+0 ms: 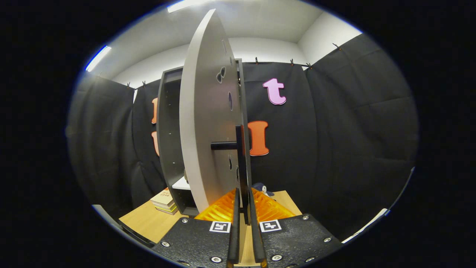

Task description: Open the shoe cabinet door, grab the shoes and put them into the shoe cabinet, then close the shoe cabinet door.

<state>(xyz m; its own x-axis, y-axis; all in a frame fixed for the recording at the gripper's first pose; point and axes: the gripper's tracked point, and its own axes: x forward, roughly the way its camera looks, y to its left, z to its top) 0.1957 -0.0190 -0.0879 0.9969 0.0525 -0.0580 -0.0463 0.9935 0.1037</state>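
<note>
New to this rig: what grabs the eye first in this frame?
The big pale cabinet door stands edge-on just ahead of the claw, swung open from the dark cabinet behind it. The claw's fingers sit close together around the door's lower edge, below the dark handle; whether they press on it I cannot tell. A stack of books lies on the wooden table beside the cabinet.

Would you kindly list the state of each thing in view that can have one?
Cabinet door: swung open, seen nearly edge-on.
Shoe cabinet: open, a shelf showing inside.
Gripper: fingers nearly closed around the door's free edge; whether they press on it I cannot tell.
Books: stacked on the table beside the cabinet.
</note>
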